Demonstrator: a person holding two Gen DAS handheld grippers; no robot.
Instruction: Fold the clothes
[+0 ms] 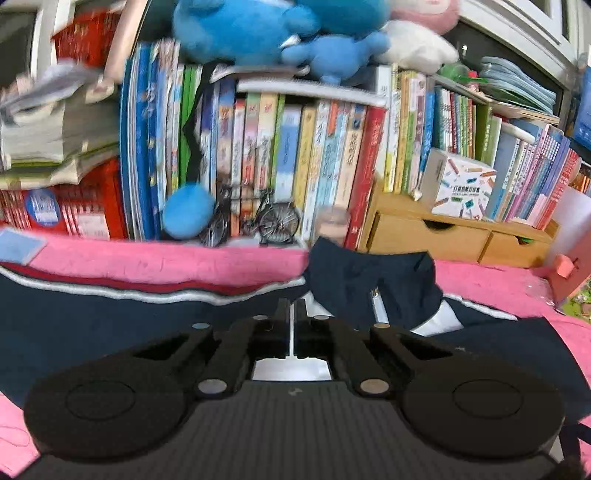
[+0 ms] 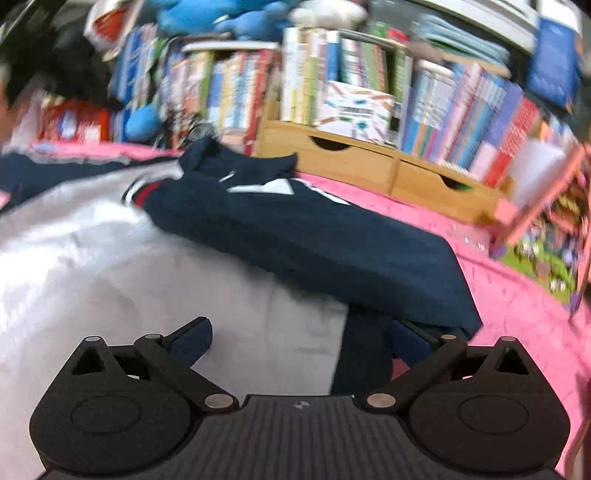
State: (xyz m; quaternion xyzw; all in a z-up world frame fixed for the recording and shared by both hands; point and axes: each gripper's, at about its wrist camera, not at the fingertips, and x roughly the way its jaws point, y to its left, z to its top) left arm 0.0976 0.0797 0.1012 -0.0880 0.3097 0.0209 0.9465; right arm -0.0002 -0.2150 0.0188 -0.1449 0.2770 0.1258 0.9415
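Right wrist view: pink bedspread (image 2: 491, 266) carries a navy jacket (image 2: 314, 236), white lining (image 2: 110, 266) spread leftward, bookshelf (image 2: 332, 74) behind. Right gripper (image 2: 301, 332) gapes wide over the hem. Left gripper (image 1: 294, 314) is clenched on jacket fabric below the collar (image 1: 369, 277).

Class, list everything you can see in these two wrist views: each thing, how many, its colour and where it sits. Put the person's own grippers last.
jacket: one, navy with white lining and a red-and-white stripe, spread on the pink cover.
pink cover: one, under the jacket.
books: many, mixed colours, upright on shelves behind.
plush toys: several, blue and pink-white, above the books.
wooden drawer unit: one, light wood, two drawers, behind right.
patterned box: one, white, on the drawer unit.
left gripper: black, shut on a white edge of the jacket.
right gripper: black, open over the lining.
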